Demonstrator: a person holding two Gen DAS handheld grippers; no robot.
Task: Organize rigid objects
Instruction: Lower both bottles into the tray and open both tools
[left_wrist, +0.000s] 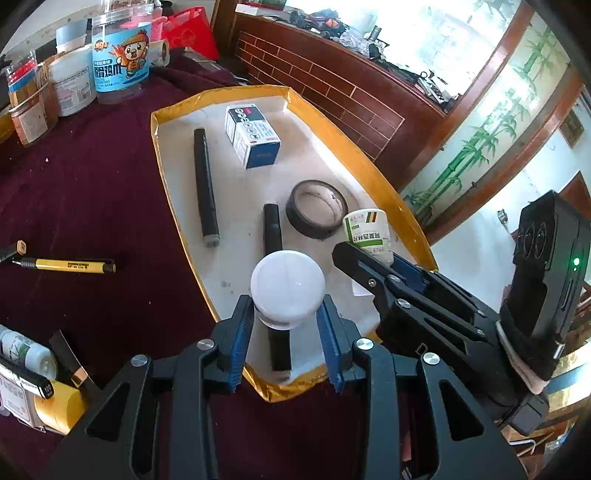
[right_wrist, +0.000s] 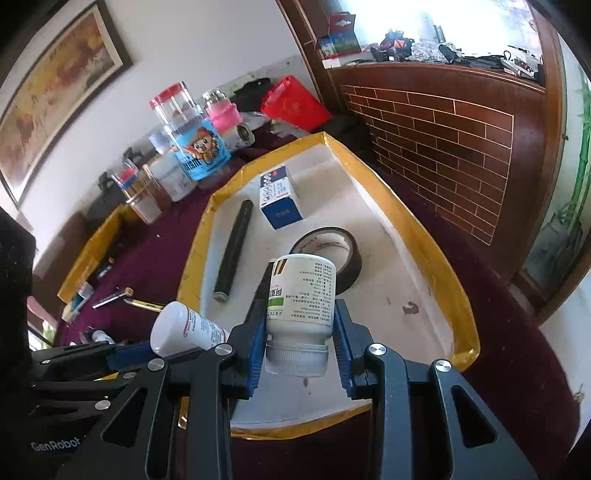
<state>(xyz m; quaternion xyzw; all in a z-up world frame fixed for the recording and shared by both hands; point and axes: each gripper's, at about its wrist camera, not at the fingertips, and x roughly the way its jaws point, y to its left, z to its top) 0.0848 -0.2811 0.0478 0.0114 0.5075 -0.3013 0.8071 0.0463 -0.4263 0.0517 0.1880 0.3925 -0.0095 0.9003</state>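
You hold a smooth, glossy white plastic bottle between ribbed blue plastic pads. The green-labelled white plastic bottle has a matt paper label and a ridged cap. The tray floor looks like matt, stained white foam, with a shiny yellow tape rim. The dark red tablecloth looks soft and fuzzy.

**Two grippers holding bottles over a yellow-rimmed tray**

The left gripper, black with blue pads, clamps a round white plastic bottle seen end-on. To its right, the right gripper holds a white medicine bottle with a green label. Both hover above a white tray with a yellow taped rim on a maroon cloth. In the tray lie a blue-and-white cardboard box, a black tape roll and a long black cylinder.
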